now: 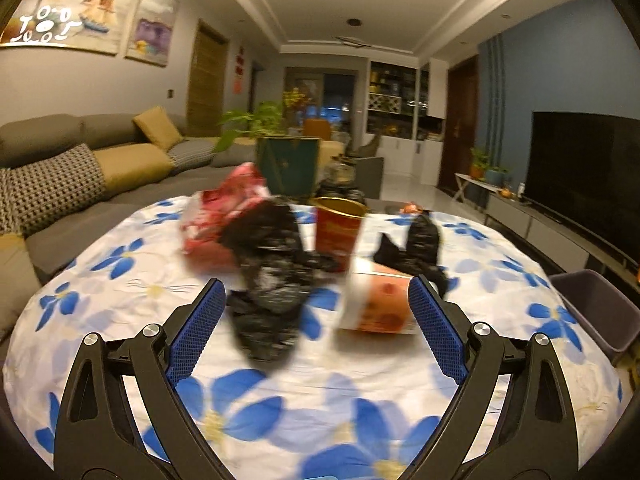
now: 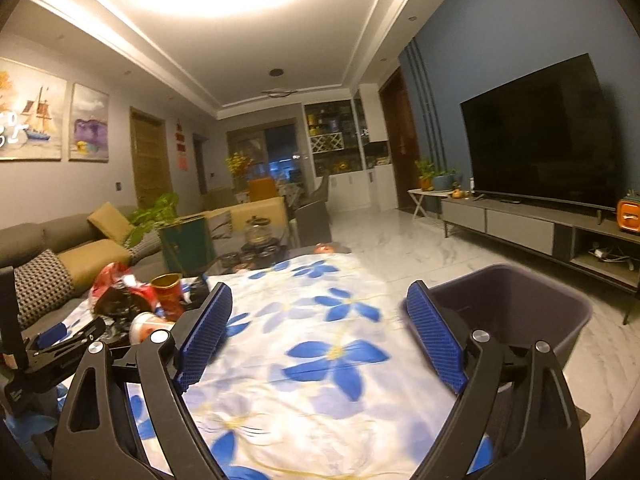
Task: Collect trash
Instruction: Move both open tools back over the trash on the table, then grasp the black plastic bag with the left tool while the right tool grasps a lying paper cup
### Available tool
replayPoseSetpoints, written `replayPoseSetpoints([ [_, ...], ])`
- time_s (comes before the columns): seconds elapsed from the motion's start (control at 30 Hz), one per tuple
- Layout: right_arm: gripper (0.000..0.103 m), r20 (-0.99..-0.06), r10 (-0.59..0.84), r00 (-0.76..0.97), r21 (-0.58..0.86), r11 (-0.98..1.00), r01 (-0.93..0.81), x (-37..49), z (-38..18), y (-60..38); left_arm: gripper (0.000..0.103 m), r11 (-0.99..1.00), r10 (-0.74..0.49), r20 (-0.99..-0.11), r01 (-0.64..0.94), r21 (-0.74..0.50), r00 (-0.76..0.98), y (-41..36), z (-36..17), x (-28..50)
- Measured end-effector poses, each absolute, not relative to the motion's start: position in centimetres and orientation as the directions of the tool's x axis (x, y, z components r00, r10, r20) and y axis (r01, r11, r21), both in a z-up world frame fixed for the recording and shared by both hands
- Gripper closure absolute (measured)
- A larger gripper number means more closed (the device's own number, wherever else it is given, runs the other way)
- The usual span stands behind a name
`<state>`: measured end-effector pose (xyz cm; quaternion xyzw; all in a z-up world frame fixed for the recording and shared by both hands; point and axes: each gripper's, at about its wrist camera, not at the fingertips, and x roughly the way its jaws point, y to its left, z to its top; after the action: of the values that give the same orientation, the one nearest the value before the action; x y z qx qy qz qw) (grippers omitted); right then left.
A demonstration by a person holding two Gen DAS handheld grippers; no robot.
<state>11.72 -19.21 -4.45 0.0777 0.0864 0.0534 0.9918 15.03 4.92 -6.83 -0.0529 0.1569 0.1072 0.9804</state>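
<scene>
Both pairs of ribbed blue fingers gape wide and hold nothing. The left gripper (image 1: 316,320) hovers just short of a crumpled black plastic bag (image 1: 268,284) on the flower-printed surface (image 1: 132,292); beside it lie a tipped paper cup (image 1: 376,304), a red cup (image 1: 338,228) and a shiny red wrapper (image 1: 224,212). Seemingly the approach: next, close on the limp bag. The right gripper (image 2: 320,332) faces the dark, smooth-walled bin (image 2: 516,308) past the edge.
</scene>
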Motion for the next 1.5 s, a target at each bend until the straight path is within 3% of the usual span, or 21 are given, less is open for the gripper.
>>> replayPoseSetpoints([
  [0.2, 0.016, -0.189, 0.18, 0.965, 0.152, 0.977, -0.152, 13.0, -4.8, -14.9, 0.012, 0.964, 0.219, -0.326, -0.255, -0.073, 0.92, 7.7, -7.0, 15.0],
  [0.37, 0.016, -0.202, 0.213, 0.956, 0.153, 0.971, -0.184, 13.9, -4.8, -11.9, 0.012, 0.968, 0.186, -0.376, -0.235, -0.087, 0.908, 9.7, -7.2, 16.5],
  [0.83, 0.016, -0.238, 0.243, 0.94, 0.159, 0.965, -0.209, 16.7, -5.7, -7.0, 0.013, 0.965, 0.141, -0.406, -0.218, -0.147, 0.903, 13.3, -6.9, 19.5],
  [1.13, 0.016, -0.263, 0.246, 0.933, 0.161, 0.965, -0.209, 18.0, -6.5, -5.9, 0.043, 0.963, 0.015, -0.513, -0.15, -0.224, 0.858, 14.7, -8.4, 23.6],
  [1.2, 0.016, -0.266, 0.248, 0.932, 0.163, 0.964, -0.21, 18.1, -6.6, -5.8, 0.055, 0.97, -0.021, -0.538, -0.113, -0.215, 0.842, 14.2, -9.0, 24.1],
  [1.3, 0.016, -0.274, 0.255, 0.927, 0.166, 0.962, -0.216, 18.4, -6.7, -5.4, 0.091, 0.971, -0.071, -0.572, -0.074, -0.227, 0.817, 13.8, -9.7, 24.6],
  [1.37, 0.016, -0.28, 0.264, 0.923, 0.169, 0.96, -0.223, 18.5, -6.8, -4.9, 0.103, 0.968, -0.095, -0.572, -0.059, -0.245, 0.815, 13.9, -9.9, 24.6],
  [1.5, 0.016, -0.301, 0.283, 0.911, 0.164, 0.956, -0.243, 18.9, -6.9, -4.0, 0.103, 0.963, -0.101, -0.519, -0.047, -0.264, 0.849, 14.0, -9.3, 22.9],
])
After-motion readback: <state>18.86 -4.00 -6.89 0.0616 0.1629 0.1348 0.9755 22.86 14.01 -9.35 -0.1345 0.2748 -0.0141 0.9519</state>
